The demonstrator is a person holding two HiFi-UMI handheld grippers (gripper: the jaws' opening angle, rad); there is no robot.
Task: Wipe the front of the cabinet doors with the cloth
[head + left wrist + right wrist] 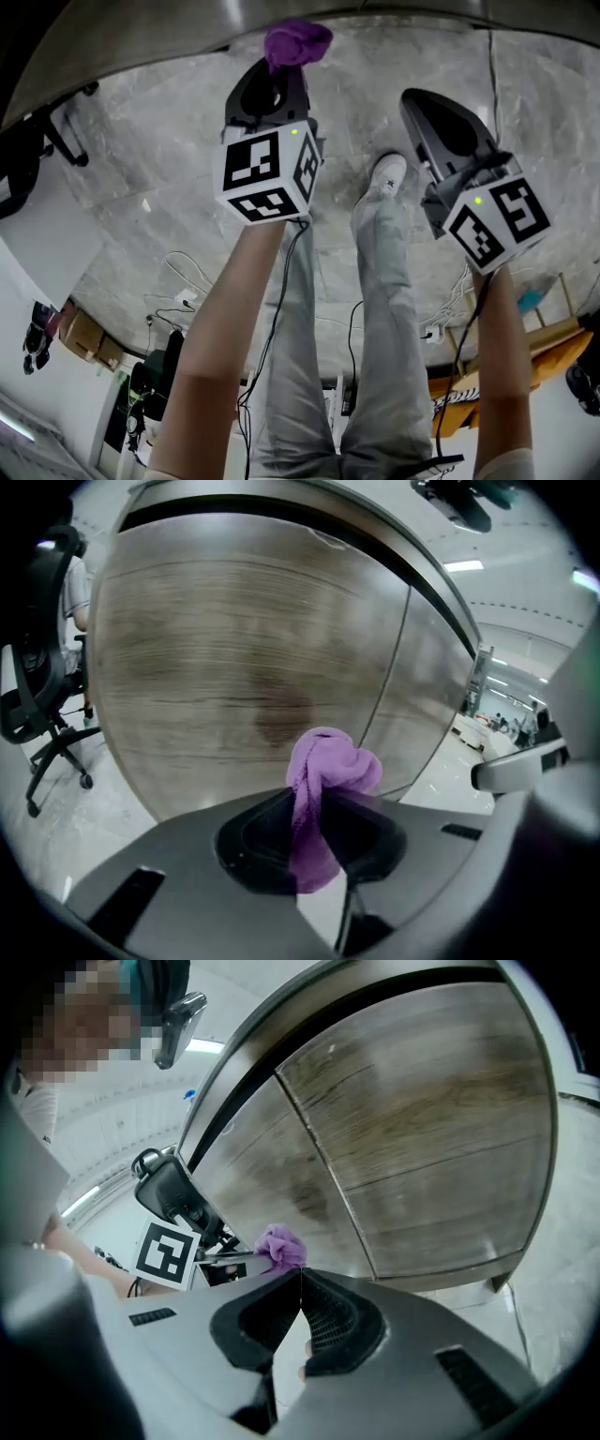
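Note:
My left gripper (284, 67) is shut on a bunched purple cloth (297, 42), held up close to the cabinet's bottom edge (281, 13). In the left gripper view the cloth (330, 766) sticks out between the jaws, a short way off the left wood-grain door (234, 639), which has a darker smudge (281, 714). The right door (427, 686) lies past the centre seam. My right gripper (417, 101) hangs to the right, apart from the doors. Its jaws (299, 1275) meet at the tips with nothing between them. The right gripper view also shows the cloth (279, 1246) and both doors (422, 1129).
A black office chair (42, 714) stands left of the cabinet. The person's legs and white shoe (386, 176) are on the marble floor below the grippers. Cables (187, 291) and cardboard boxes (84, 337) lie behind.

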